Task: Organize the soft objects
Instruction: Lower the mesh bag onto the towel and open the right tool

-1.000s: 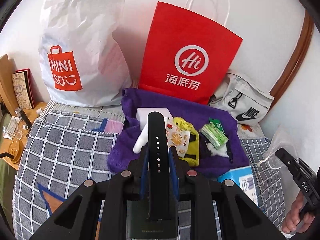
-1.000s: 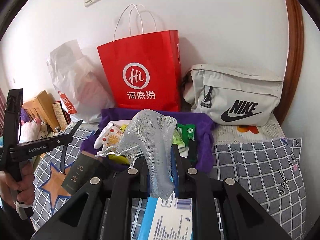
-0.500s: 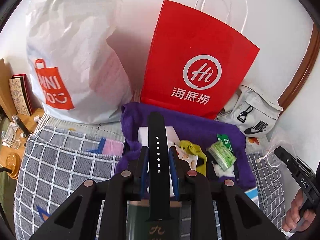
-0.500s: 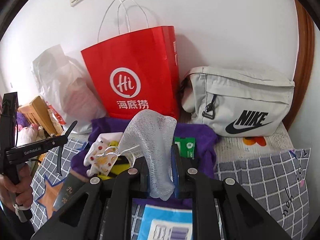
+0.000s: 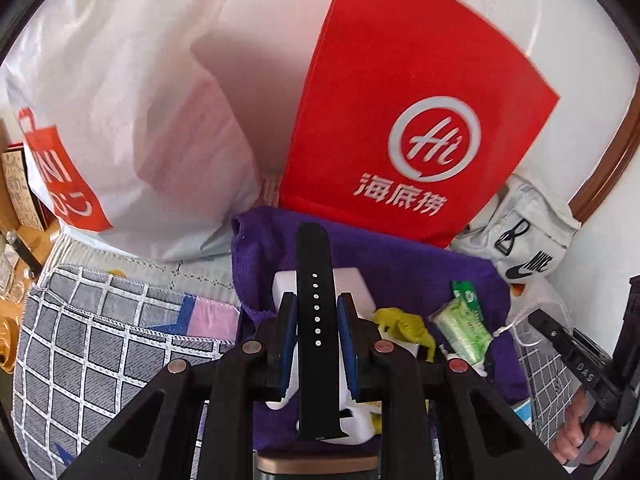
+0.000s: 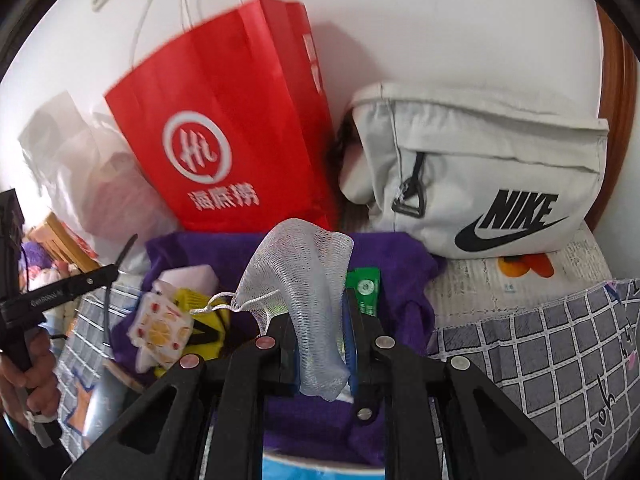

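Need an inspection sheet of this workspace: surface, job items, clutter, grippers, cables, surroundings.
Surface: checked blanket on a bed, purple towel spread over it.
Job's things: black strap and mesh pouch, both in the grippers above the towel.
Clutter: on the towel, a white box, yellow pouch, green packet, orange-print pouch.
Grippers: left gripper shut on the strap; right gripper shut on the mesh pouch.
Cables: nothing seen.
Surroundings: red bag, white plastic bag and Nike bag against the wall.
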`<state>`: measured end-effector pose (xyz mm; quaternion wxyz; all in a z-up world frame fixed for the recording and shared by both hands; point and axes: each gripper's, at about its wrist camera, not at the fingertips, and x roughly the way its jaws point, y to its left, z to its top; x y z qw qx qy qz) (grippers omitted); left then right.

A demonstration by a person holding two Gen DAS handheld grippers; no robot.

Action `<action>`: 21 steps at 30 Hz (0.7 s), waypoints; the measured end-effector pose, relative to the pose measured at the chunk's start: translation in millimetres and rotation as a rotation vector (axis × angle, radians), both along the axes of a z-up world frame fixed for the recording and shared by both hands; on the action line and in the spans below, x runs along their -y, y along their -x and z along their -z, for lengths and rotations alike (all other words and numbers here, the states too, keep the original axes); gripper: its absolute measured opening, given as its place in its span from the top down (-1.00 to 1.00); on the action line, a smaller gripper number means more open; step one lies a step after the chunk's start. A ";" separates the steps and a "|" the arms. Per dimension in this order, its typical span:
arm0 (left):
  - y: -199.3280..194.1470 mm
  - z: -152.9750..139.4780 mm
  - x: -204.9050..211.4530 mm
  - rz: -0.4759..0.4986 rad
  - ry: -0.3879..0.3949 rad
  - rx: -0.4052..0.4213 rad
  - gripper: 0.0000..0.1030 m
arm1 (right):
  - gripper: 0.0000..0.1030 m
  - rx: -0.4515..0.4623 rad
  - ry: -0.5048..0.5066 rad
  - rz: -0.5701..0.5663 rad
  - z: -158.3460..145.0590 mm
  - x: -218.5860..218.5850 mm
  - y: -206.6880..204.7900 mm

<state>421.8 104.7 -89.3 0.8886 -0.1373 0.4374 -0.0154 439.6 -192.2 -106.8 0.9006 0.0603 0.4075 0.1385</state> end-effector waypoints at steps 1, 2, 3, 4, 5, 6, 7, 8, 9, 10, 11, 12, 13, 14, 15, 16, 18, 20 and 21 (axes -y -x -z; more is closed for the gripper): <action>-0.4 1.1 -2.0 -0.001 0.010 0.001 0.62 | 0.68 -0.015 0.009 -0.001 4.9 -0.8 -2.7; -1.8 2.3 -4.3 -0.001 0.025 -0.002 0.62 | 0.68 -0.031 0.015 -0.004 10.7 -1.9 -5.0; -2.9 3.5 -5.3 0.001 0.034 -0.004 0.62 | 0.68 -0.046 0.017 -0.007 15.8 -2.6 -7.5; -3.7 4.5 -6.2 0.004 0.044 -0.003 0.62 | 0.68 -0.061 0.018 -0.014 19.7 -3.6 -9.6; -4.1 5.8 -6.7 0.006 0.051 -0.005 0.62 | 0.67 -0.072 0.017 -0.020 22.0 -4.3 -10.7; -4.8 7.7 -7.1 0.007 0.057 -0.010 0.62 | 0.61 -0.085 0.014 -0.030 24.8 -5.5 -12.1; -5.7 9.4 -7.4 0.009 0.064 -0.011 0.62 | 0.59 -0.096 0.013 -0.042 26.9 -7.3 -12.6; -6.5 11.0 -7.6 0.012 0.074 -0.010 0.62 | 0.59 -0.107 0.019 -0.056 29.1 -9.2 -13.5; -7.6 13.0 -7.8 0.015 0.086 -0.012 0.62 | 0.59 -0.114 0.029 -0.064 31.0 -11.3 -13.8; -8.7 15.0 -7.5 0.018 0.095 -0.018 0.61 | 0.59 -0.112 0.034 -0.064 32.0 -12.1 -14.4; -9.4 16.1 -7.0 0.021 0.096 -0.023 0.61 | 0.59 -0.111 0.037 -0.066 32.2 -13.1 -14.4; -9.9 17.1 -6.2 0.021 0.093 -0.027 0.61 | 0.57 -0.113 0.037 -0.071 32.2 -13.8 -14.1; -10.3 18.1 -5.4 0.020 0.087 -0.030 0.61 | 0.55 -0.116 0.037 -0.077 32.5 -14.2 -14.1; -10.7 19.0 -4.6 0.019 0.082 -0.035 0.61 | 0.55 -0.117 0.039 -0.078 32.5 -13.9 -14.0; -11.2 19.6 -4.4 0.021 0.080 -0.039 0.61 | 0.53 -0.116 0.041 -0.074 32.3 -13.5 -14.1; -11.4 20.5 -3.9 0.022 0.077 -0.043 0.61 | 0.49 -0.117 0.040 -0.073 31.9 -13.0 -14.0; -11.5 21.6 -2.4 0.025 0.074 -0.046 0.61 | 0.36 -0.126 0.040 -0.079 32.0 -12.9 -14.8; -11.7 22.4 0.9 0.037 0.061 -0.050 0.61 | 0.18 -0.124 0.044 -0.080 31.4 -12.4 -14.2; -12.1 22.5 1.5 0.039 0.055 -0.051 0.61 | 0.09 -0.123 0.048 -0.081 31.3 -13.8 -14.9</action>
